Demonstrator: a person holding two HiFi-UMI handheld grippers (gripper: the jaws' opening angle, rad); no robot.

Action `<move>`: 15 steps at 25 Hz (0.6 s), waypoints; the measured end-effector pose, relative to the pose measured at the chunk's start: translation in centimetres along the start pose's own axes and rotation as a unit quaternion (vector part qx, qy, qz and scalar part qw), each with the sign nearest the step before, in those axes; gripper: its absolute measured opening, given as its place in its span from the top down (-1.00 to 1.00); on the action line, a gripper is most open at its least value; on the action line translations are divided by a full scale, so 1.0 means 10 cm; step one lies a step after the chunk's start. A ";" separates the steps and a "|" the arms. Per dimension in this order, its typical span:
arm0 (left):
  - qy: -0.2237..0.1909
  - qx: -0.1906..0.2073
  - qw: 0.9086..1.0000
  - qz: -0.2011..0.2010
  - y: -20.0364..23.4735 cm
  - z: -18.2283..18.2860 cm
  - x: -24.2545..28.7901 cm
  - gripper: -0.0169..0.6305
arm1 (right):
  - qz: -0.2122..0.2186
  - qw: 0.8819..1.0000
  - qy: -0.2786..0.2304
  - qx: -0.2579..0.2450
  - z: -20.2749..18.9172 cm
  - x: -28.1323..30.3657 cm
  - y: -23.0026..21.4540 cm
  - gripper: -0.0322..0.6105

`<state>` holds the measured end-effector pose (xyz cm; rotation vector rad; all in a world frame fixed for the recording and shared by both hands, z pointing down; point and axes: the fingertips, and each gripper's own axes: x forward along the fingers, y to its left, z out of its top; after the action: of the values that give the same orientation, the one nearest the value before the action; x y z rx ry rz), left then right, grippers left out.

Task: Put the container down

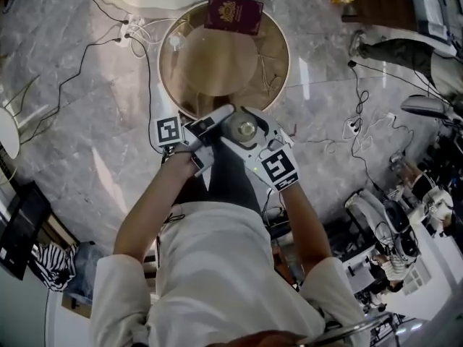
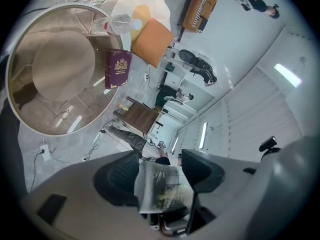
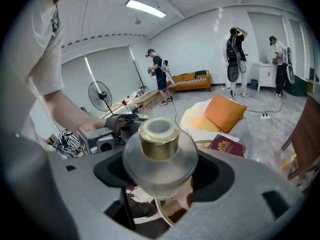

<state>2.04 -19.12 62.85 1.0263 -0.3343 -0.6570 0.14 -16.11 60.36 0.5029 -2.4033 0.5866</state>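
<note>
The container (image 3: 159, 151) is a round clear glass jar with a gold neck. My right gripper (image 3: 161, 176) is shut on its body, one pad on each side. In the head view the container (image 1: 247, 129) hangs just before the near rim of the round glass table (image 1: 286, 45), and my right gripper (image 1: 252, 142) comes in from the lower right. Close on its left is my left gripper (image 1: 208, 129). In its own view the left gripper (image 2: 162, 179) is shut on a folded printed paper (image 2: 161, 188) that fills the gap between the pads.
A maroon booklet (image 1: 233, 13) lies at the table's far edge, with a water bottle (image 2: 112, 24) beside it. An orange cushion (image 3: 225, 111) rests on a white pad beyond. Cables and a power strip (image 1: 353, 126) lie on the marble floor. Several people (image 3: 235, 59) stand far off.
</note>
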 end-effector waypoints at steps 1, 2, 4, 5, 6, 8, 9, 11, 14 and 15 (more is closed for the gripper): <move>-0.002 0.005 1.000 0.001 0.06 0.05 0.03 0.20 | 0.003 1.000 0.001 0.000 -0.04 0.04 -0.07 -0.15; -0.004 0.007 1.000 0.000 0.12 0.09 0.06 0.20 | 0.006 1.000 0.003 0.000 -0.09 0.08 -0.14 -0.15; -0.012 0.005 1.000 -0.005 0.23 0.17 0.12 0.20 | 0.011 1.000 0.009 -0.002 -0.19 0.15 -0.25 -0.15; -0.016 0.003 1.000 -0.006 0.29 0.20 0.14 0.20 | 0.012 1.000 0.011 -0.005 -0.24 0.18 -0.31 -0.15; -0.020 0.001 1.000 -0.008 0.34 0.23 0.16 0.20 | 0.014 1.000 0.014 -0.007 -0.29 0.22 -0.36 -0.15; -0.029 -0.005 1.000 -0.011 0.46 0.31 0.19 0.20 | 0.017 1.000 0.019 -0.013 -0.40 0.30 -0.47 -0.15; -0.034 -0.008 0.999 -0.011 0.51 0.35 0.21 0.20 | 0.020 1.000 0.020 -0.014 -0.45 0.35 -0.53 -0.15; -0.043 -0.011 0.999 -0.008 0.63 0.45 0.23 0.20 | 0.024 0.999 0.020 -0.014 -0.53 0.44 -0.64 -0.15; -0.056 -0.008 0.998 -0.004 0.79 0.62 0.26 0.20 | 0.029 0.999 0.016 -0.011 -0.65 0.58 -0.80 -0.15; -0.060 -0.004 0.998 -0.002 0.84 0.66 0.27 0.20 | 0.031 0.999 0.015 -0.009 -0.68 0.62 -0.85 -0.15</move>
<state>3.36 -22.41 73.29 0.9821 -0.4334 -0.7242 2.78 -20.95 71.65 0.4108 -2.4006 0.5952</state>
